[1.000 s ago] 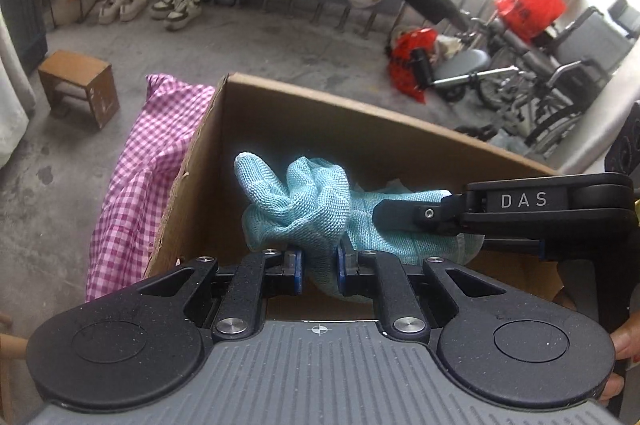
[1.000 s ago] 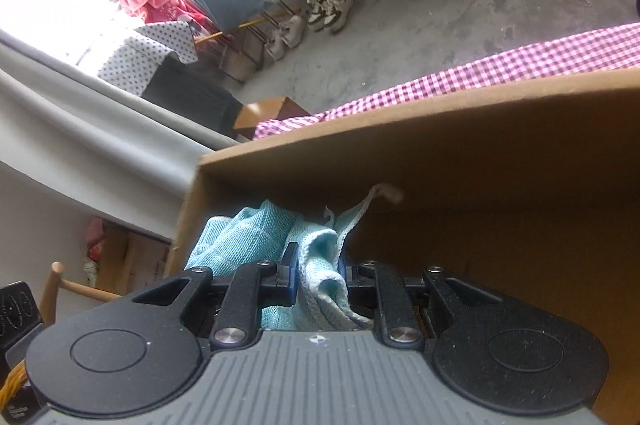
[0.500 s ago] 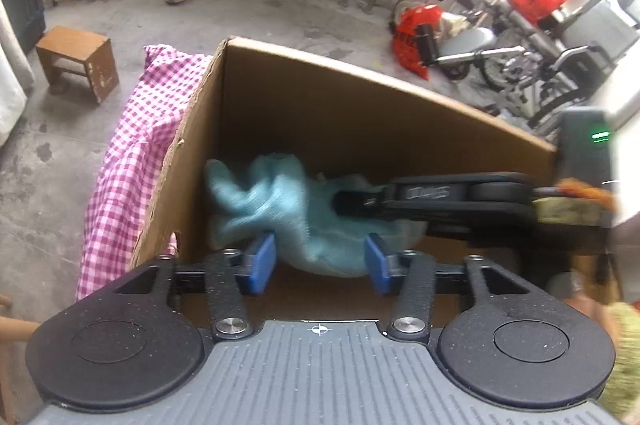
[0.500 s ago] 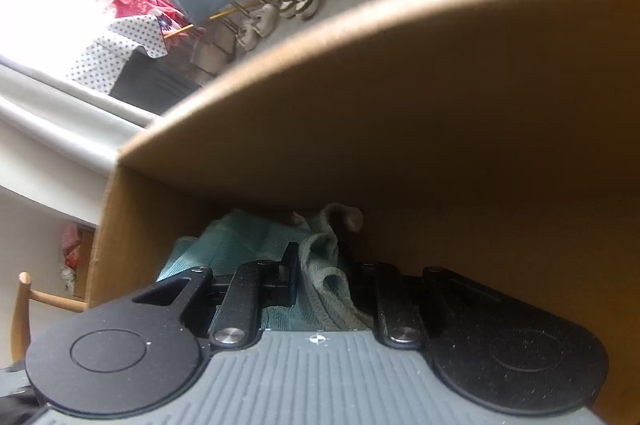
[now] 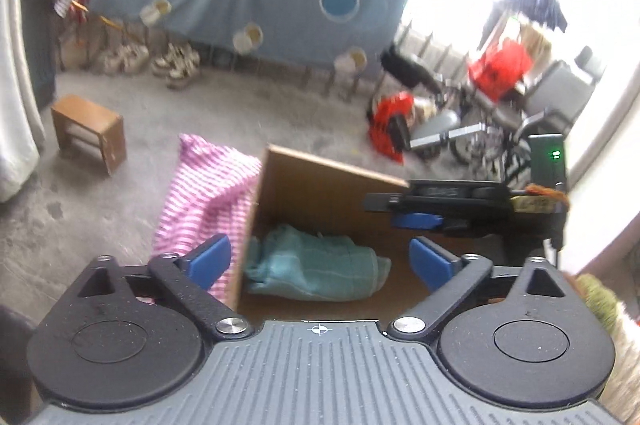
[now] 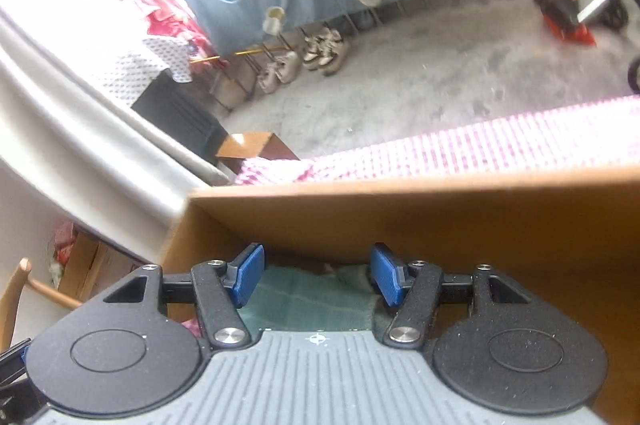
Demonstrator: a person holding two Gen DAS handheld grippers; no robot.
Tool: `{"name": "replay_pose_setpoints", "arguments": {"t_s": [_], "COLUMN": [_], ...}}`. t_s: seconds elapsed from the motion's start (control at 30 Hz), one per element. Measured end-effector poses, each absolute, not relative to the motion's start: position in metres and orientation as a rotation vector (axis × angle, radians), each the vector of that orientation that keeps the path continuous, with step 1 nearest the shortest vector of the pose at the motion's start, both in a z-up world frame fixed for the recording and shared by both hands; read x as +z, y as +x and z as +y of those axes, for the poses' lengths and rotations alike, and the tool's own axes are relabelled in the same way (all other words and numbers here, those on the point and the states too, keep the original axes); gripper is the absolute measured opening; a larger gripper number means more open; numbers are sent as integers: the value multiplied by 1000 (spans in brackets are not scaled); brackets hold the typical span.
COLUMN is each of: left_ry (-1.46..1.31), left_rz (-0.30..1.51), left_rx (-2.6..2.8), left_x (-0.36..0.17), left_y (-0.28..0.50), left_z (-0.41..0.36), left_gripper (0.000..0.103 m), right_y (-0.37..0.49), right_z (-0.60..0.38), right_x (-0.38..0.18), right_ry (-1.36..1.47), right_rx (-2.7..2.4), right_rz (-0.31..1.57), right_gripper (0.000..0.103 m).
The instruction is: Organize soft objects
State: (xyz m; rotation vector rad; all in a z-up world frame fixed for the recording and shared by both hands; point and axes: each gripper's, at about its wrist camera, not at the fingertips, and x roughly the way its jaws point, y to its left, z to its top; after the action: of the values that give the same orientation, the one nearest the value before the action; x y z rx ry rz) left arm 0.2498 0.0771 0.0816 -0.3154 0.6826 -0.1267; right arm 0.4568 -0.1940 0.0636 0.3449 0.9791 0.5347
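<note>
Nearby, teal cloth (image 5: 316,267) in cardboard box (image 5: 320,185), checked fabric (image 5: 200,201) beside; both fingers opening, empty.

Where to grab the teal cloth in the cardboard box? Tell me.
Pinch the bunched upper fold of the crumpled teal woven cloth, coming from above through the open-topped brown cardboard box. It lies slumped on the floor beside the box's left wall, so a sideways approach is probably blocked.

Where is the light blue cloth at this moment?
In the left wrist view, the light blue cloth lies inside the cardboard box, against its left wall, beside the pink checked fabric.
</note>
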Motion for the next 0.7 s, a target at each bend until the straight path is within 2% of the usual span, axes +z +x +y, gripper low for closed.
{"name": "replay_pose_setpoints", "arguments": {"t_s": [0.17,0.23,0.33,0.57,0.7], "left_ry": [-321,-384,-497,-570,-530], "left_rz": [658,719,824,936,926], "left_rx": [-40,-29,-38,-177,-177], "left_x": [66,49,23,-4,-3], "left_y": [230,237,252,261,257], "left_z": [87,94,105,98,90], "left_gripper": [101,95,88,86,86], "right_y": [441,441,443,449,452], "right_z": [-159,-136,-115,-100,-101], "right_x": [71,55,27,17,17], "right_ry": [245,200,222,244,258], "right_rx": [617,612,576,540,533], "right_rz": [1134,1209,1296,1302,1304], "right_gripper": [42,33,27,27,27]}}
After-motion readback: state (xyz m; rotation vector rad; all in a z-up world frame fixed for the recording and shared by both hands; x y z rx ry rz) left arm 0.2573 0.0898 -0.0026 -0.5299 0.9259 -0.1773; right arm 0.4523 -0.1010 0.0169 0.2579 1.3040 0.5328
